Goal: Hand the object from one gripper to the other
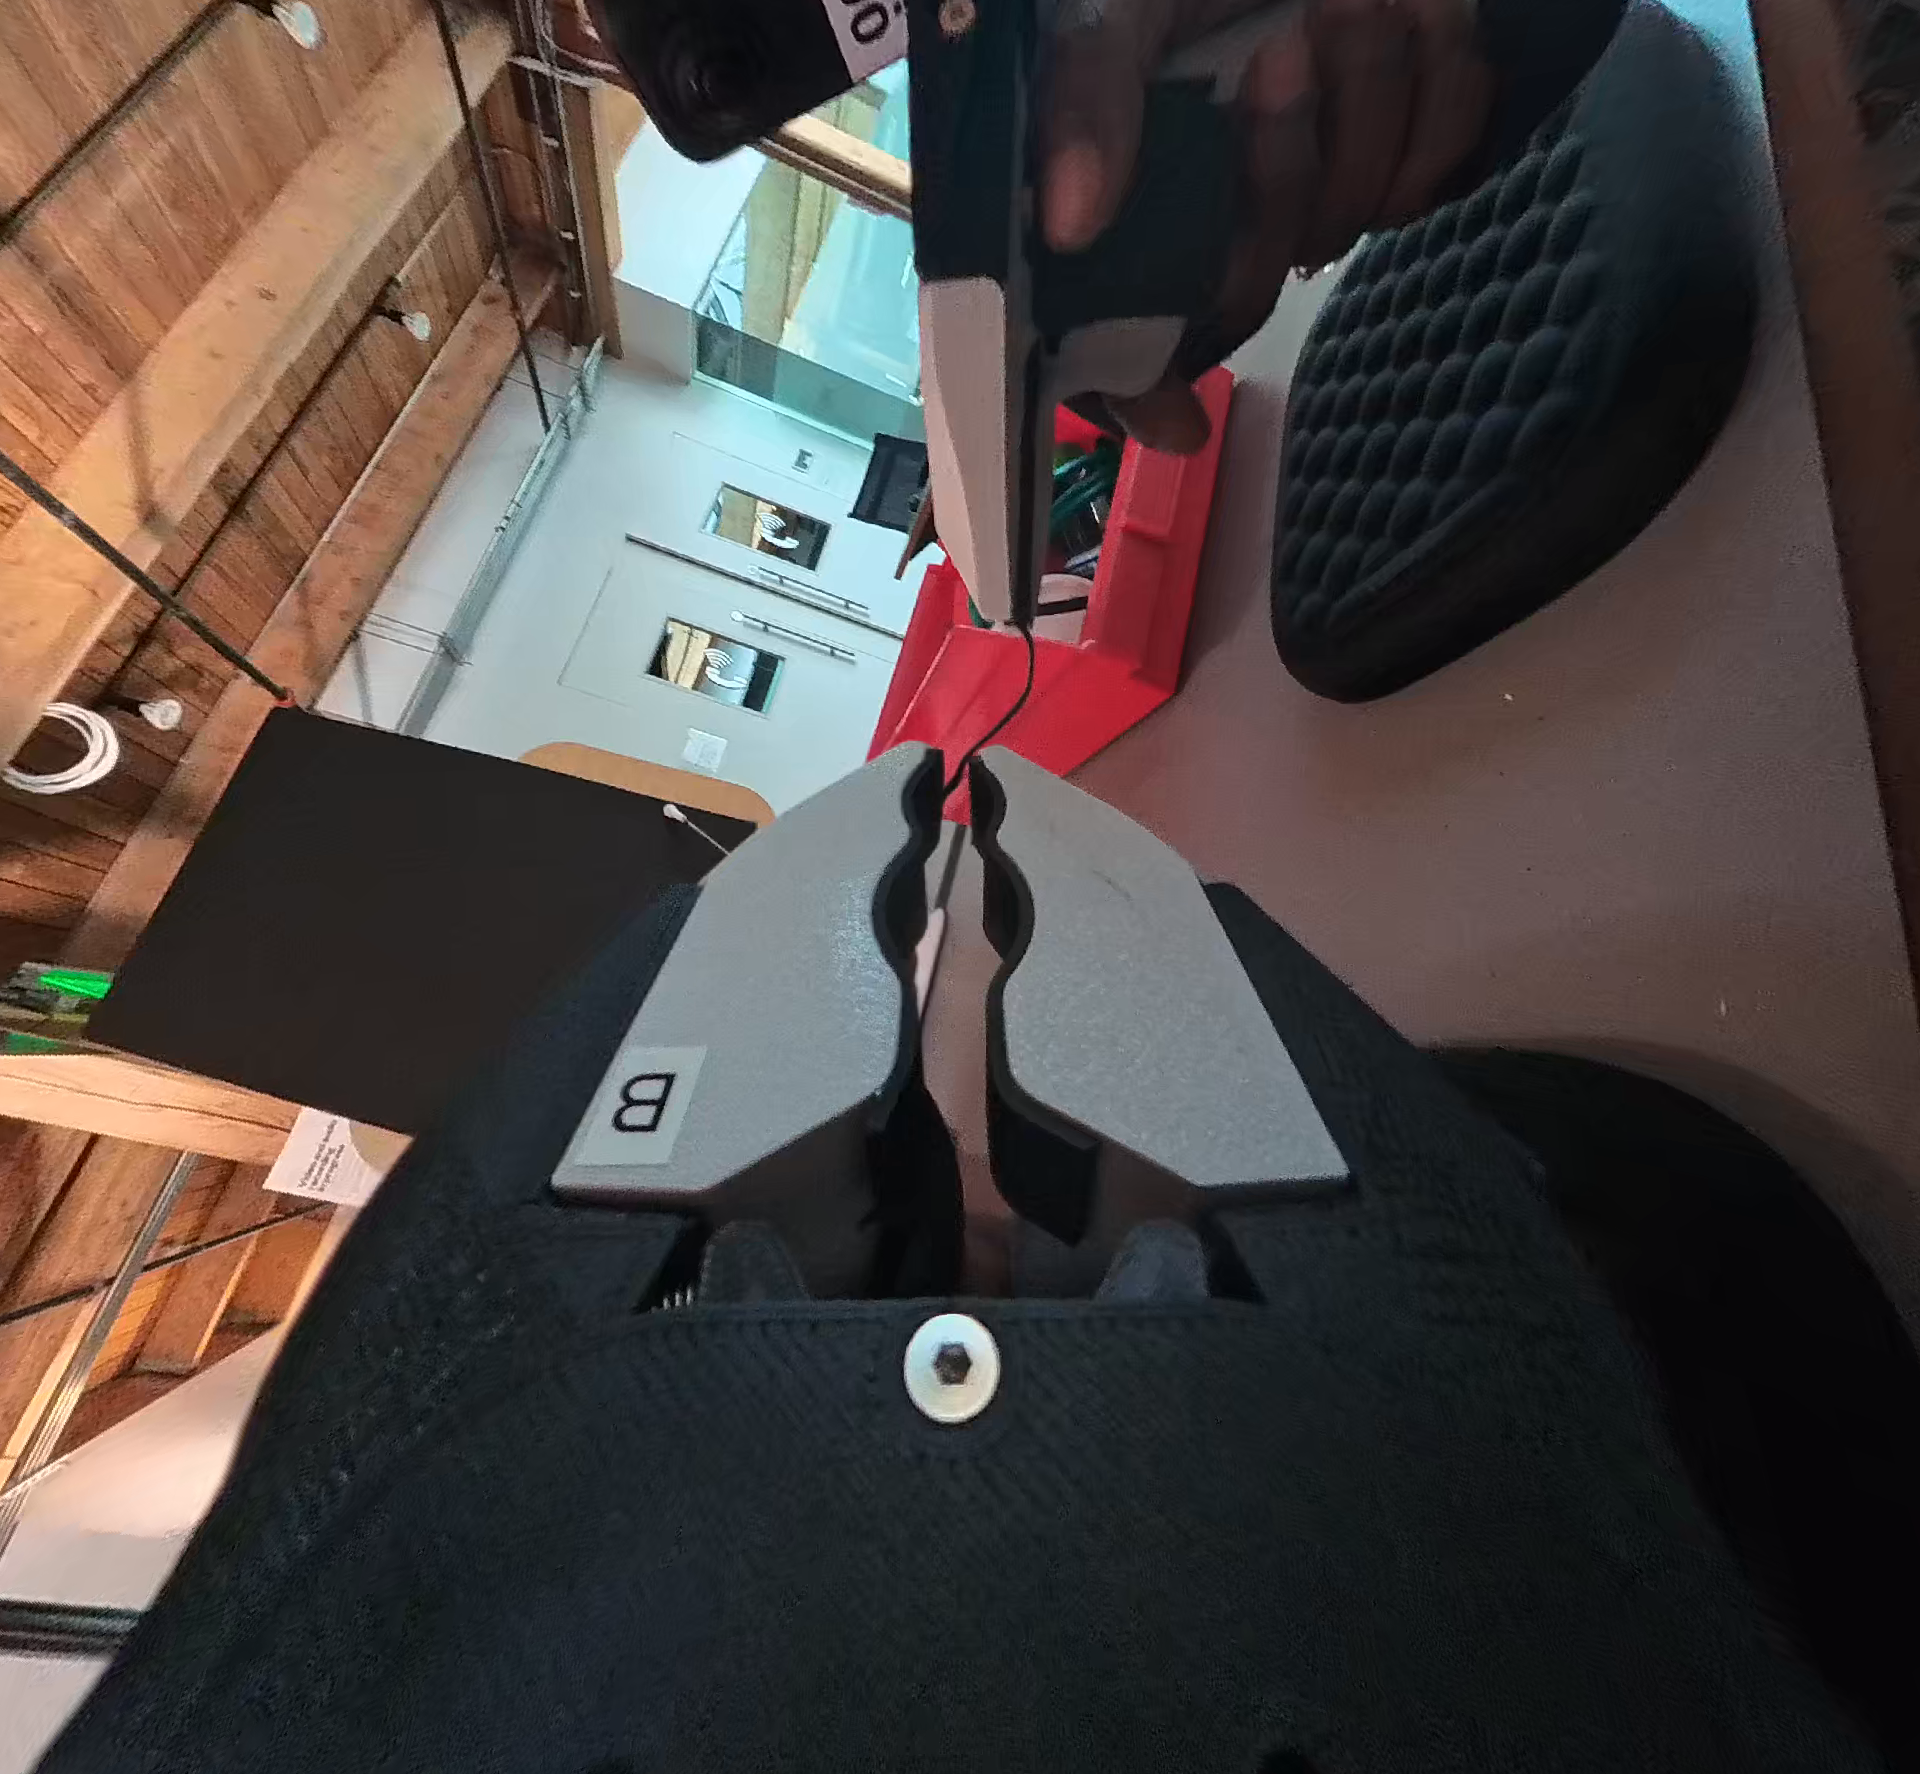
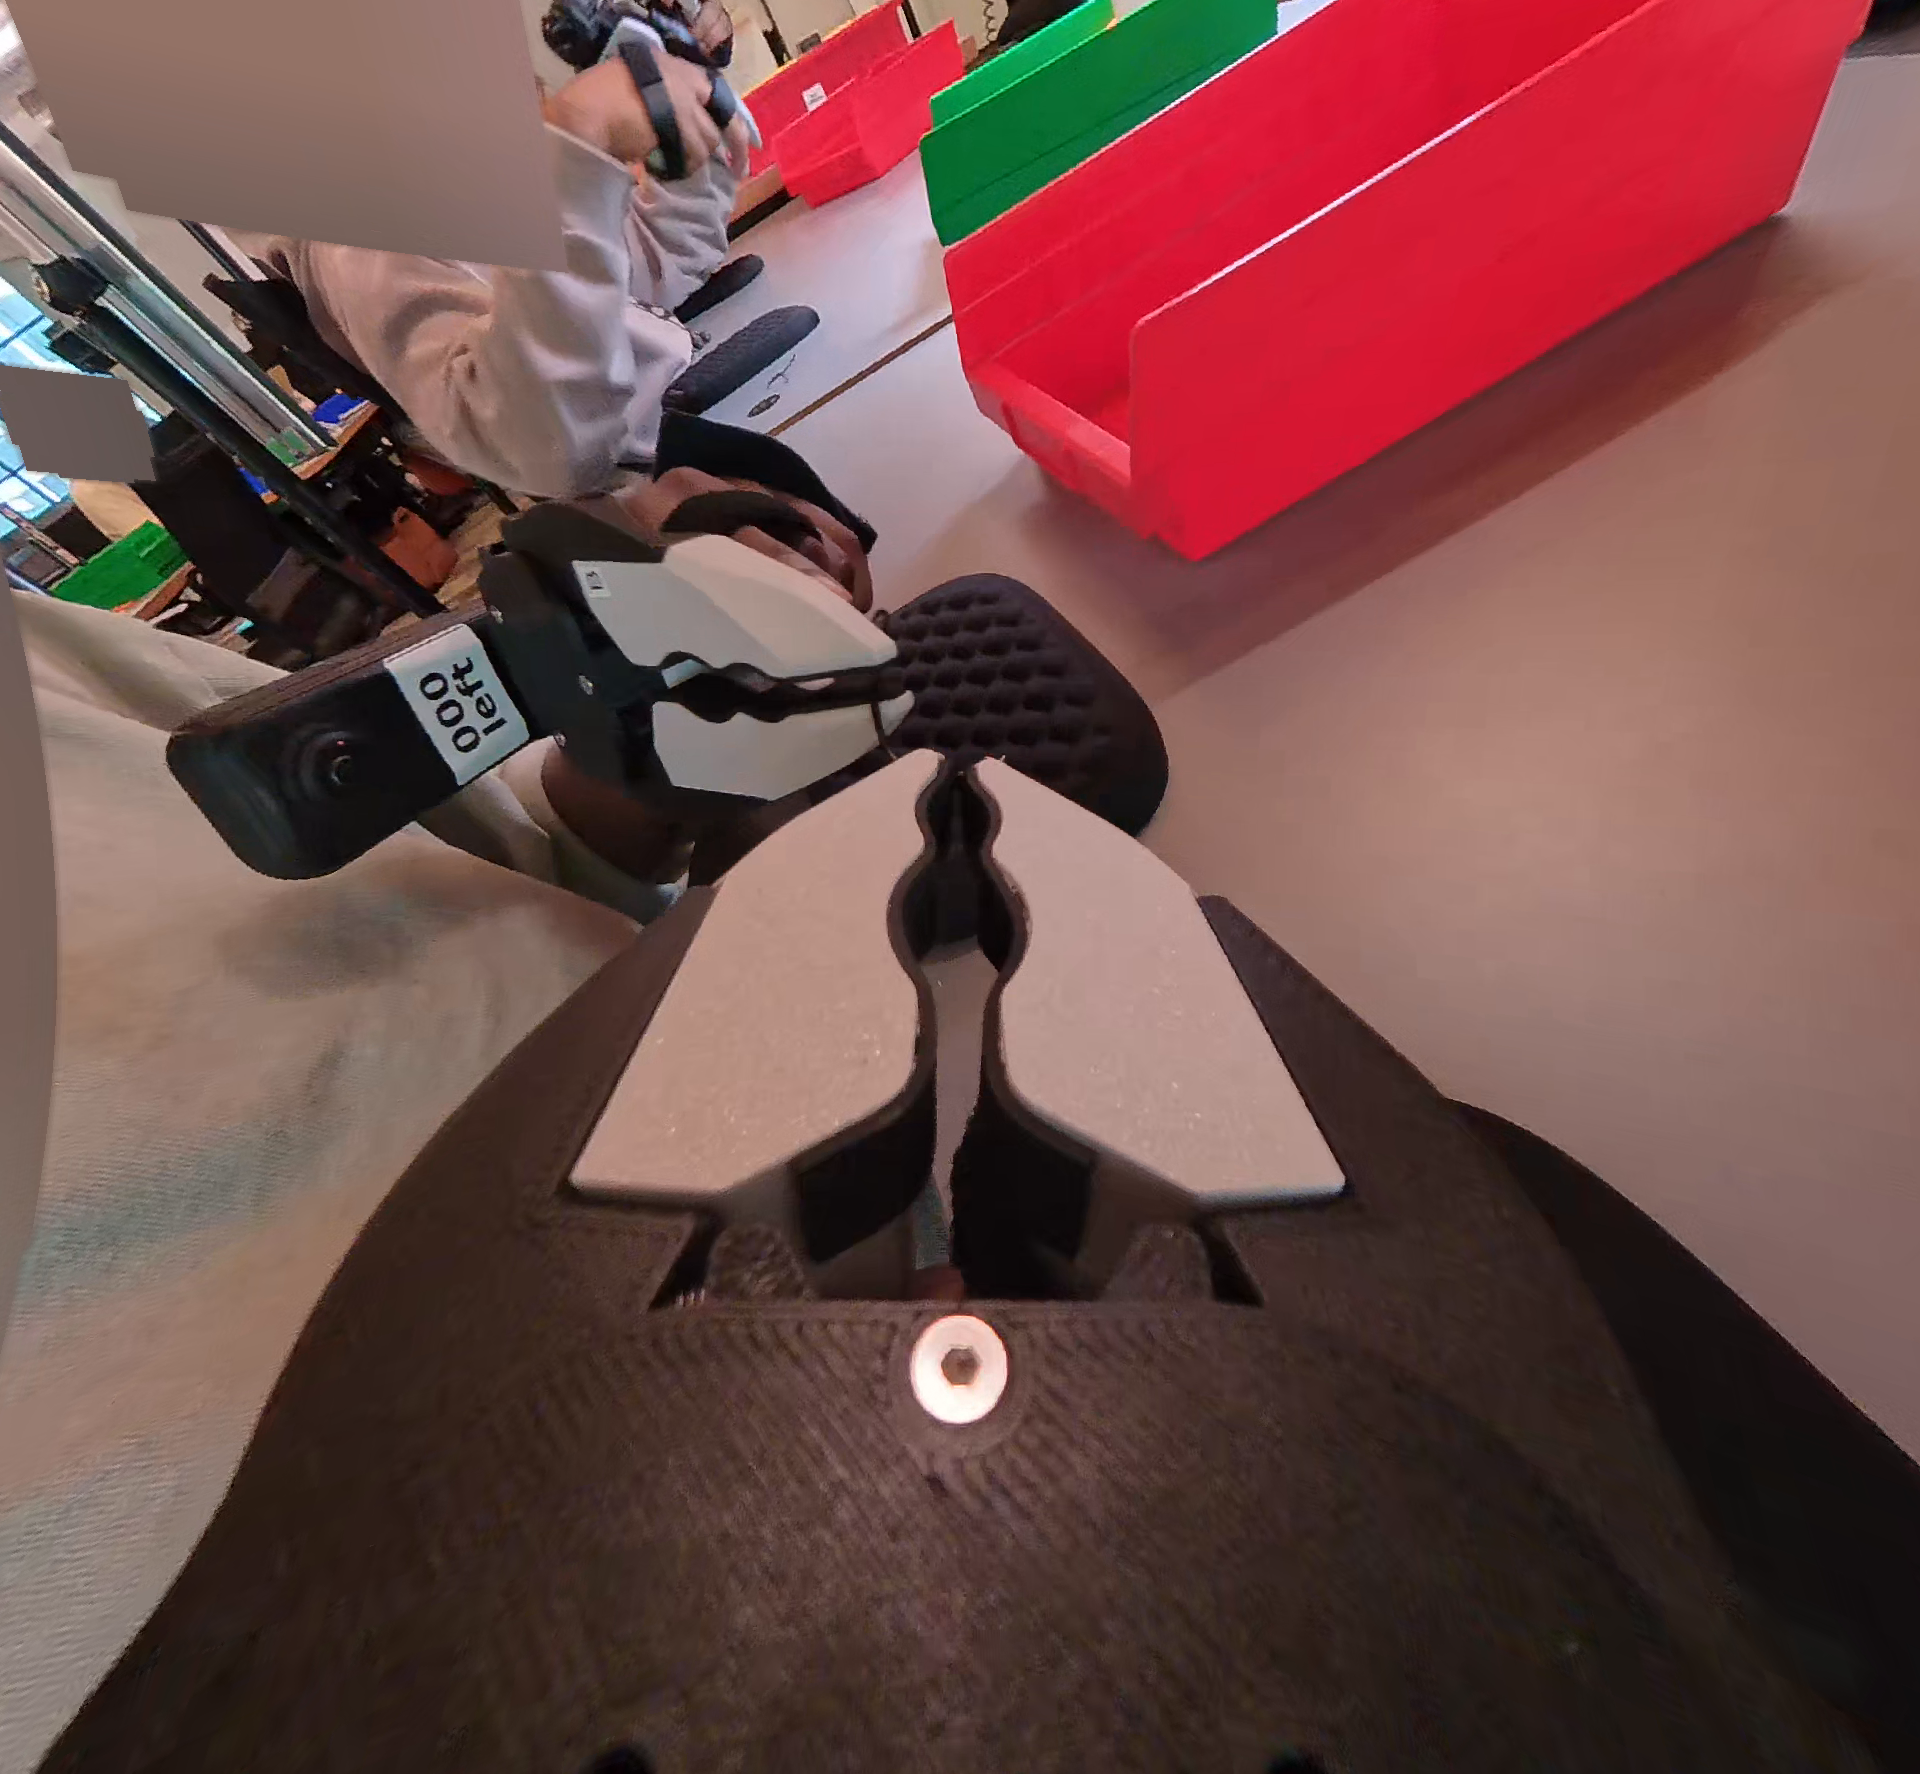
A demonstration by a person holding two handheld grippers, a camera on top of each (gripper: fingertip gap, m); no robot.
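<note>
The thin black strand [image 1: 1027, 685] hangs in the air above the table [image 2: 1558, 789], stretched between the tips of the two tools. In the left wrist view its lower end goes in between the fingertips of the left tool [image 1: 956, 779], and a straight piece with a pale end continues deeper between those fingers. Its upper end sits at the tip of the right tool [image 1: 1010, 618], which comes down from 12 o'clock, held by a hand [image 1: 1195, 10].

Both tools look closed on the strand. For the left one, the right wrist view shows its fingers meeting along their wavy edges.

We judge that the handover is at its middle, with both tools holding. We cannot tell which tool is the giver. The next move calls for one tool to open while the other keeps a firm pinch, and then to draw away gently so that the thin strand does not slip.

Behind the strand, at 1 o'clock, stands a red bin [image 1: 1039, 696], and at 2 o'clock a black honeycomb pad [image 1: 1507, 374] lies on the table.
</note>
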